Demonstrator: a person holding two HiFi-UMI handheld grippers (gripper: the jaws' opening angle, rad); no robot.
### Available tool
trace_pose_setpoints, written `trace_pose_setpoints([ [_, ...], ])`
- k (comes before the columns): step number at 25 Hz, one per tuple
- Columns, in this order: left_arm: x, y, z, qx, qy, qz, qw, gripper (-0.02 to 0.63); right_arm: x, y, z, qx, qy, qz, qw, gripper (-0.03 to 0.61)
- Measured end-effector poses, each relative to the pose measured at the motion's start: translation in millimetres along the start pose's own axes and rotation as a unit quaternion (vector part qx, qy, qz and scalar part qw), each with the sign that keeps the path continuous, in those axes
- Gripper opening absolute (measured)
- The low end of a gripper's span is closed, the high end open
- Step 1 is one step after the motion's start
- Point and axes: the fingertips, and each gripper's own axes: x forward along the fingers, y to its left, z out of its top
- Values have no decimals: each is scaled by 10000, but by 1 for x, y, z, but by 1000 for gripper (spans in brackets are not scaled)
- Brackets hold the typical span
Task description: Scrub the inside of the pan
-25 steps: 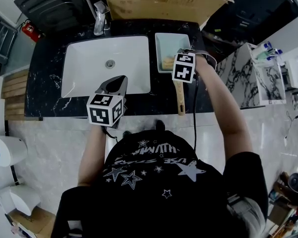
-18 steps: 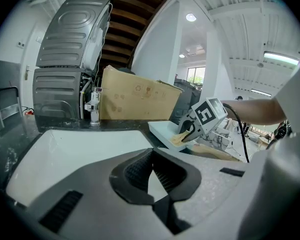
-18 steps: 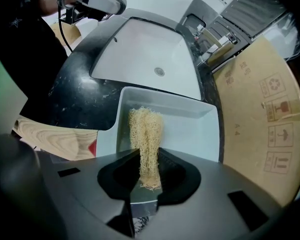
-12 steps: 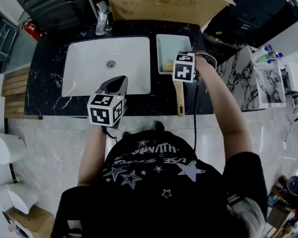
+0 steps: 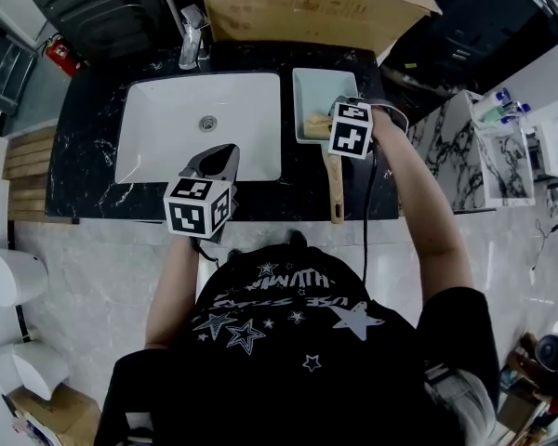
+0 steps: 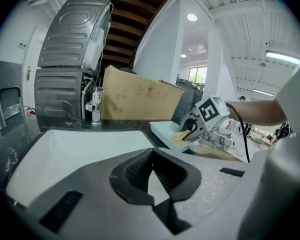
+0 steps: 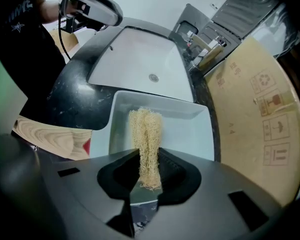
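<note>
A pale square pan (image 5: 321, 84) with a wooden handle (image 5: 335, 189) rests on the black counter to the right of the sink. My right gripper (image 5: 329, 121) hovers over the pan's near half, shut on a tan loofah scrubber (image 7: 146, 134) that hangs down into the pan (image 7: 190, 129). The handle (image 7: 50, 139) points toward the person. My left gripper (image 5: 223, 151) hangs above the sink's front edge, away from the pan; its jaws stand together with nothing between them (image 6: 151, 166).
A white sink basin (image 5: 167, 119) with a chrome faucet (image 5: 190, 31) takes up the left of the black marble counter (image 5: 84, 170). A large cardboard box (image 5: 307, 7) stands behind the pan. The counter's front edge runs just under the grippers.
The right gripper with the scrubber has shifted slightly right over the pan, and the pan handle swung a little. The left gripper has stayed put.
</note>
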Motion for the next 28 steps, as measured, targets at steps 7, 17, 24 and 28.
trace_pose_setpoints([
  [7,8,8,6,-54,-2,126,9999,8,9,-57,-16,322,8,-1067,9938,83],
  [17,21,14,10,-102,62,233,9997,8,25,-105,-32,432,298,-1729,9835,83],
  [24,23,16,10,-117,97,262,9995,9,36,-106,-44,430,558,-1688,9831,81],
  [28,25,11,7,-99,132,205,9997,8,36,-101,-46,436,589,-1632,9839,80],
])
